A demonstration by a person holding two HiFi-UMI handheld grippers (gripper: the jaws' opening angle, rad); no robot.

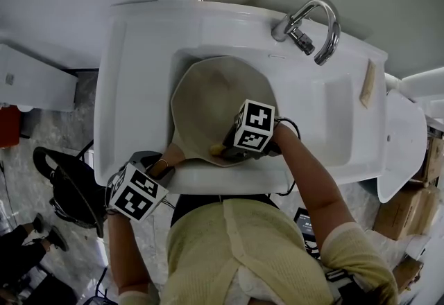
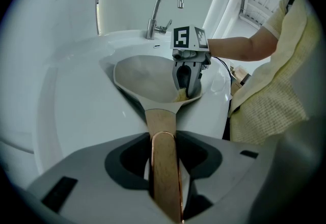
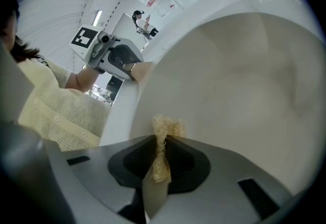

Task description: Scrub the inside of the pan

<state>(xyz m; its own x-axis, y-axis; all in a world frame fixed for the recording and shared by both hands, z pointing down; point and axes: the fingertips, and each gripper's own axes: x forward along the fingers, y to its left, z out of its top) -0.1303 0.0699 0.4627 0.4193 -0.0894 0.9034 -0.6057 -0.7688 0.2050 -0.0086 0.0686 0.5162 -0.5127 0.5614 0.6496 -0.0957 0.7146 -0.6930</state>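
1. Wooden handle [image 2: 162, 120] of the pan: clamped between the jaws of the left gripper [image 2: 164, 142], which are closed tight on it at the near rim of the sink [image 1: 132, 75].
2. Beige pan [image 1: 218, 96]: lies in the white basin, inside facing up, handle reaching toward the near-left.
3. Right gripper [image 3: 162, 142]: jaws pinched on a yellowish fibrous scrub pad [image 3: 165, 127]. The pad tip touches the pan's inner wall near the handle end.
4. Chrome faucet [image 1: 316, 23]: behind the basin, to the right.
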